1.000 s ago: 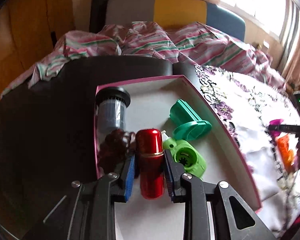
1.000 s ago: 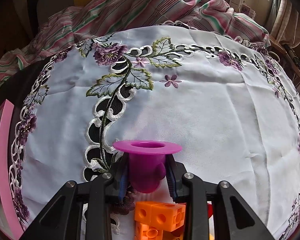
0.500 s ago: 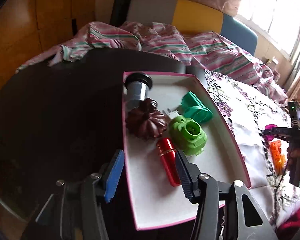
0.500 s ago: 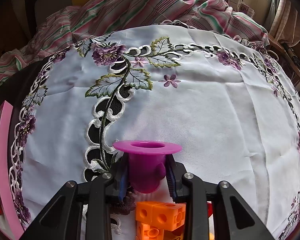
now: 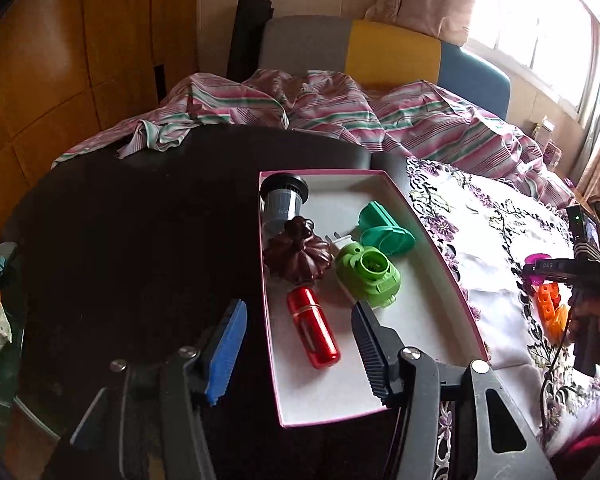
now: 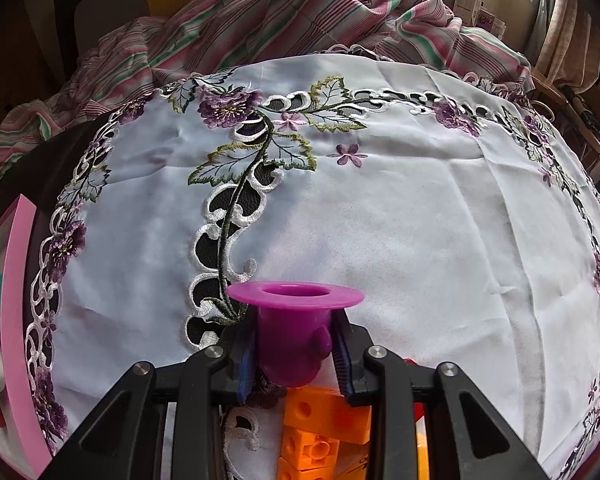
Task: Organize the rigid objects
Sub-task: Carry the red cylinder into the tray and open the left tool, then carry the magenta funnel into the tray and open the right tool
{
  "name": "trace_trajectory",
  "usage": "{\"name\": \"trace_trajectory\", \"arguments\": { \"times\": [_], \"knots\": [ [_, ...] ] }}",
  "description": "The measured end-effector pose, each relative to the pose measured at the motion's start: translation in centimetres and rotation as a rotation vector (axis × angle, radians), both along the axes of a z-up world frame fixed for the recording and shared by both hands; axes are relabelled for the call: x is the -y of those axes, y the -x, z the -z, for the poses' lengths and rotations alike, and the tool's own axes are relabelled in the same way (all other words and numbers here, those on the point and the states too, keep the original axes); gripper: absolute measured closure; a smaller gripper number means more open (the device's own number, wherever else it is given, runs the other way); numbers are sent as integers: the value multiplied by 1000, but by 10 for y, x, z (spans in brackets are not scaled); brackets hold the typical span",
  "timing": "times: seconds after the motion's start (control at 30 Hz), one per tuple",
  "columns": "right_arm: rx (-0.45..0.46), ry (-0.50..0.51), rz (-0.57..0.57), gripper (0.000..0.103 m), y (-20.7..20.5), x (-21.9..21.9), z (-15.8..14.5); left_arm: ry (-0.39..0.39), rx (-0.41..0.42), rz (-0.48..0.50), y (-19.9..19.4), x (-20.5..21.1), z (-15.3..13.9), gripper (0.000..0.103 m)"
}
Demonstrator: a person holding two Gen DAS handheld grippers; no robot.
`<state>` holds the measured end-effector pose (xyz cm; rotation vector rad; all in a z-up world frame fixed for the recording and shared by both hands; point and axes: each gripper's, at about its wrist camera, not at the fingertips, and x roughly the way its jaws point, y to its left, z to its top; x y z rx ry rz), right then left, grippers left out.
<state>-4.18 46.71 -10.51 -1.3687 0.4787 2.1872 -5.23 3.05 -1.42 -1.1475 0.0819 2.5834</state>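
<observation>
Left tool (image 5: pixel 296 344) has just been opening, empty over the red tube (image 5: pixel 313 332) in our box (image 5: pixel 440 248). Right tool (image 6: pixel 294 354) grips the purple cup (image 6: pixel 294 320) above the cloth; next we carry it boxward.

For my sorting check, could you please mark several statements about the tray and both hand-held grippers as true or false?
1. The shiny red metal cylinder lies in the pink-rimmed white tray. True.
2. The left hand-held gripper clamps that cylinder. False: its jaws have just been opening and stand clear of it.
3. The right hand-held gripper grips a purple flanged plastic cup. True.
4. The orange plastic blocks sit in the tray. False: they lie on the embroidered white cloth.
</observation>
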Motion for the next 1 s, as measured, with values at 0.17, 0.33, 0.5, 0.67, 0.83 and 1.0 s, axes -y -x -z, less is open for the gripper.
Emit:
{"name": "trace_trajectory", "arguments": {
  "times": [0.17, 0.33, 0.5, 0.67, 0.83, 1.0],
  "knots": [
    [-38, -16, -17, 72, -3, 7, -10, 5, 11, 2, -5, 1, 2, 47],
    [-82, -14, -50, 72, -3, 22, -23, 3, 11, 3, -9, 1, 3, 47],
    [-127, 6, -136, 72, 0, 57, -35, 1, 11, -2, -10, 3, 3, 45],
    [-176, 39, -262, 72, 4, 107, -50, -2, 8, -12, -10, 6, 2, 45],
    [-225, 42, -426, 72, 7, 169, -71, -1, 10, -22, -11, 11, 3, 45],
    [-230, 43, -560, 72, 12, 223, -79, -8, 11, -46, -10, 19, 3, 45]
  ]
}}
